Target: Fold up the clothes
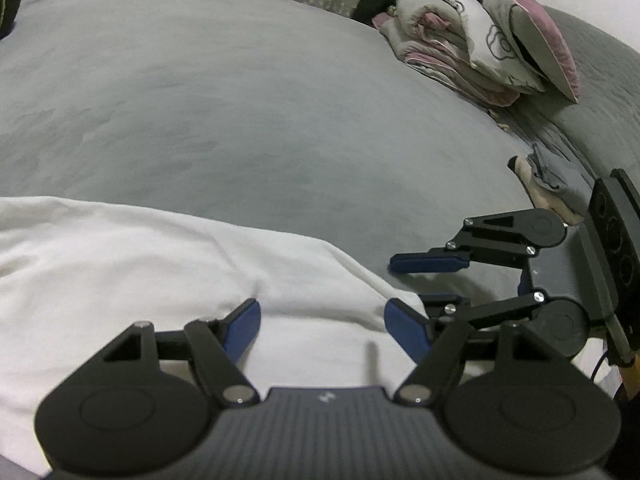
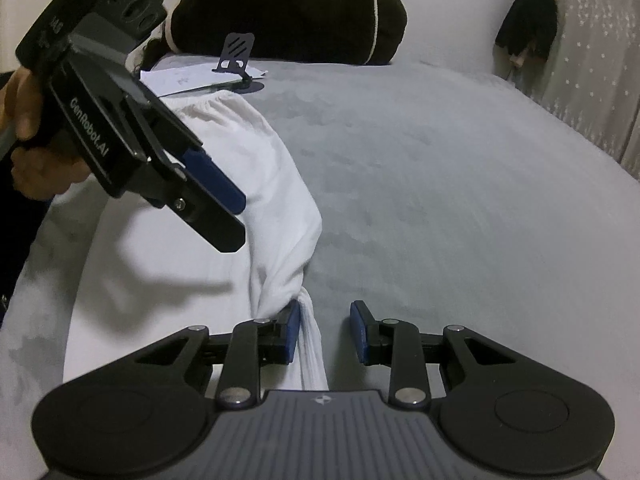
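1. Both tongs are working the near edge of the white garment, which is lying on the grey bedsheet at the front left of the bed.
2. Left gripper is hovering over the cloth with its jaws standing wide and nothing between the pads; no grip visible.
3. Right gripper is sitting partly open; a bunched white fold is running up between the jaws and touching the left pad, while the right pad is standing clear of it. Reading that as not pinched (could be mid-release or pre-grasp, can't say which).
4. Step, my read: positioning for a grasp on the garment edge, fold not yet made.
5. Next move is calling for the right jaws to close on the bunched strip and the left to drop onto a matching edge point, then lifting together so the cloth isn't twisting.
6. Materials: garment is looking like thin, soft knit, wrinkling easily, gathered hem at the far end. Sheet is matte, faintly textured, flat. Pads are blue and rubbery on black rigid linkages.
7. Clutter: phone stand and dark bolster at the far end, folded quilts at the far right; all well apart.
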Available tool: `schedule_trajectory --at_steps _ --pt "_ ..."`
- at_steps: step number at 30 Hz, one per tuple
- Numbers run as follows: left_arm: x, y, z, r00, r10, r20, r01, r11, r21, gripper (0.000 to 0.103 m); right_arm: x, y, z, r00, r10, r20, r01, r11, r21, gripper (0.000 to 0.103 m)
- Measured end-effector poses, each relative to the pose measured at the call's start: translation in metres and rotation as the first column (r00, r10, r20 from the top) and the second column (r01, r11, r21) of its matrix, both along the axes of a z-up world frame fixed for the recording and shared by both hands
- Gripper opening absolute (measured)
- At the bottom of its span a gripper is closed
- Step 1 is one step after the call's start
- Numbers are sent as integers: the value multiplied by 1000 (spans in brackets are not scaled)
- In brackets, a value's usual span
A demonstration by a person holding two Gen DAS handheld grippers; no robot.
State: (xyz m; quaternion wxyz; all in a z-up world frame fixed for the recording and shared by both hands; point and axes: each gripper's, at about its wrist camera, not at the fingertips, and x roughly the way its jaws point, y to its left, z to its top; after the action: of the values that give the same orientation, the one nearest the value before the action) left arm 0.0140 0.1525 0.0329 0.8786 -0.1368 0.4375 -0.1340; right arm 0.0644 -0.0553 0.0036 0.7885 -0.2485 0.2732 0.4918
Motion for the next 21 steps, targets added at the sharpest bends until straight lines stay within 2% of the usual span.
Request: schedule_trajectory --at_steps 11,21 --pt "-6 10 3 1000 24 -8 -24 1000 3 71 6 20 -1 1000 -9 0 9 1000 22 30" --pt "-6 22 7 997 73 -8 -72 996 61 71 -2 34 2 998 51 23 -52 998 32 30"
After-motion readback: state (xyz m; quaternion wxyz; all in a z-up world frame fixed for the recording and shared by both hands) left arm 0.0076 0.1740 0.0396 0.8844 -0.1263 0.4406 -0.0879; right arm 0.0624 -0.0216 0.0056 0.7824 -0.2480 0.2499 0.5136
